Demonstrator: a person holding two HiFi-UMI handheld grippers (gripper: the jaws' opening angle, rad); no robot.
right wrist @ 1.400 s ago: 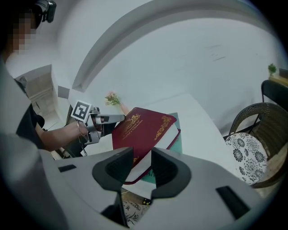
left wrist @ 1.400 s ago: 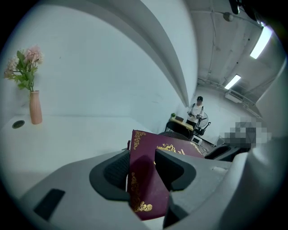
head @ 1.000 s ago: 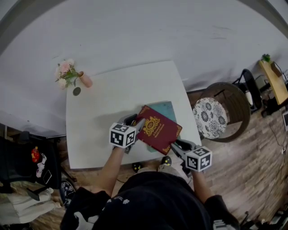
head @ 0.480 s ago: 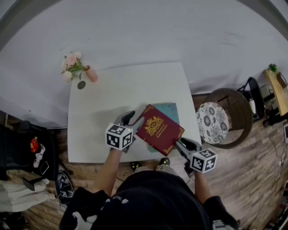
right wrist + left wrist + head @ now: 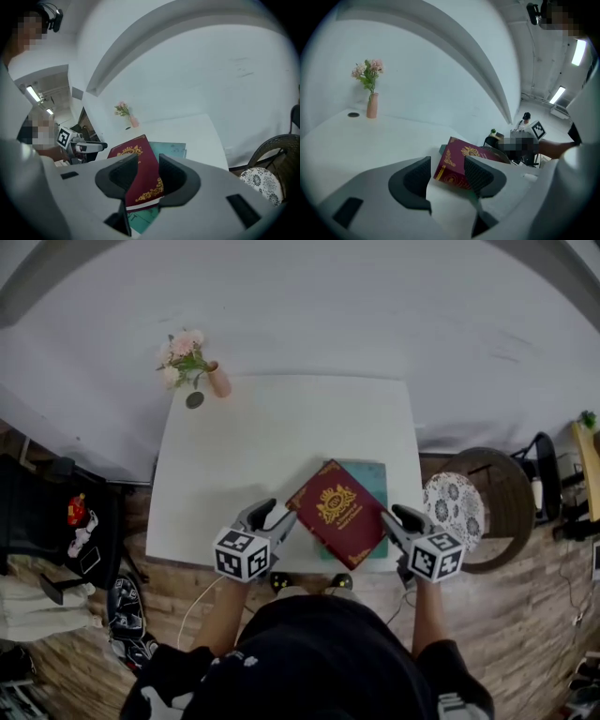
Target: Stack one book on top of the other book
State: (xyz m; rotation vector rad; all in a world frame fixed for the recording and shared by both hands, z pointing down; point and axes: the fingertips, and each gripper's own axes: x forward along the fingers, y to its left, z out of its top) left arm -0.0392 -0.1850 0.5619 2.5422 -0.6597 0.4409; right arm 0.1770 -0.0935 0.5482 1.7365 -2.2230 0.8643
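A dark red book [image 5: 337, 513] with a gold crest lies askew on a teal book [image 5: 372, 482] near the front right of the white table [image 5: 281, 427]. My left gripper [image 5: 272, 518] hangs just off the red book's left corner. Its jaws are opening, and nothing is between the pads. In the left gripper view the red book [image 5: 459, 164] lies just beyond the gripper [image 5: 447, 176]. My right gripper [image 5: 396, 519] stands open off the book's right corner. In the right gripper view the red book [image 5: 140, 164] and the teal book [image 5: 169, 149] lie past the empty jaws of the gripper [image 5: 149, 176].
A pink vase of flowers [image 5: 192, 362] and a small dark disc [image 5: 194, 400] stand at the table's far left corner. A wicker chair with a patterned cushion [image 5: 452, 507] is right of the table. A wall runs behind the table, with wooden floor around.
Both grippers have drawn back from the red book's corners toward the person, and the left jaws stand wider. The red book stays on the teal one.
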